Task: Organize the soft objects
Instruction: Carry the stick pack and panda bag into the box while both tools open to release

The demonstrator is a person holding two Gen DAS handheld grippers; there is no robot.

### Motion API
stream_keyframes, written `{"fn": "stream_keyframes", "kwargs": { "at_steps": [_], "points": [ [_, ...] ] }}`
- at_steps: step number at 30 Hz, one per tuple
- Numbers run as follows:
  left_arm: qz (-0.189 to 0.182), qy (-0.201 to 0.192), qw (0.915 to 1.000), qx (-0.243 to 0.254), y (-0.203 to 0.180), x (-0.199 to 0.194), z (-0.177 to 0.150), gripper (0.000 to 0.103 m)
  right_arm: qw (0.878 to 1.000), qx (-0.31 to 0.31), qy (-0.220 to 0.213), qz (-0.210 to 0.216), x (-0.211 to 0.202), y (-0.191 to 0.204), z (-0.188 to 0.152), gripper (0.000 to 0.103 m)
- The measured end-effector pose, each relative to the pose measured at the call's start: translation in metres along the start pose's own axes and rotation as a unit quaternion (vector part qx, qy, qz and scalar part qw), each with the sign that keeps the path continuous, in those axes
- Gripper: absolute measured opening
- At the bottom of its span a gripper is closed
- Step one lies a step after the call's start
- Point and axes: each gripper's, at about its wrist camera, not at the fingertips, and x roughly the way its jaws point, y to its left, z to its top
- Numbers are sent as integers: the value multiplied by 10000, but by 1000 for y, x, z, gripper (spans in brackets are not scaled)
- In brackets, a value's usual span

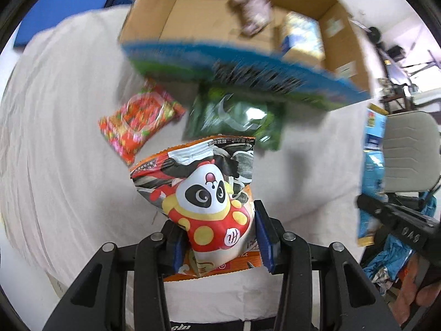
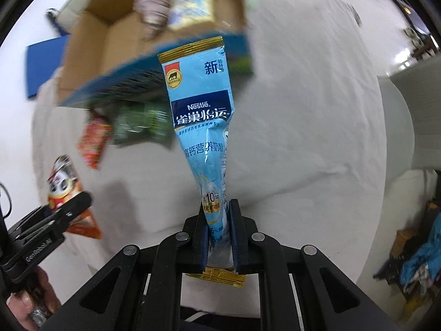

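Note:
My left gripper (image 1: 220,229) is shut on a panda snack bag (image 1: 204,190), held above the white cloth-covered table; it also shows in the right wrist view (image 2: 64,184). My right gripper (image 2: 219,220) is shut on a light blue Nestle milk powder pouch (image 2: 202,115), also seen at the right edge of the left wrist view (image 1: 372,149). An open cardboard box (image 1: 154,22) stands ahead, holding a pale plush toy (image 1: 252,9) and a yellow-blue packet (image 1: 301,37). A red candy bag (image 1: 137,121) and a green bag (image 1: 234,115) lie before the box.
The white cloth (image 1: 55,138) covers the table. A blue mat (image 1: 58,11) lies at the far left. A grey chair (image 1: 408,151) stands to the right, with clutter (image 2: 419,264) on the floor.

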Motion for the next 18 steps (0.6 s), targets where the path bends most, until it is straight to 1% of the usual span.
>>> {"fn": "stream_keyframes", "kwargs": {
  "at_steps": [1, 4, 6, 9, 10, 13, 15, 18],
  "points": [
    [-46, -129, 9999, 44, -6, -13, 3, 40, 9999, -81, -77, 75, -10, 7, 3, 13],
    [-144, -351, 9992, 119, -15, -40, 12, 40, 9990, -253, -247, 290, -37, 31, 11, 13],
    [-202, -496, 9984, 170, -20, -57, 24, 39, 9979, -341, -346, 417, -52, 50, 14, 13],
    [-246, -727, 9967, 261, -20, -81, 42, 40, 9961, -485, -524, 521, -73, 73, 27, 13],
    [-257, -757, 9964, 279, -14, -83, 48, 40, 9954, -525, -575, 561, -78, 78, 32, 13],
    [-237, -870, 9953, 345, -15, -93, 74, 40, 9943, -547, -657, 632, -86, 93, 52, 13],
    [-174, -980, 9943, 372, -11, -99, 92, 40, 9941, -549, -675, 647, -85, 100, 64, 13],
    [-149, -967, 9946, 358, -4, -94, 119, 40, 9943, -518, -674, 641, -78, 108, 87, 13]
  ]
}}
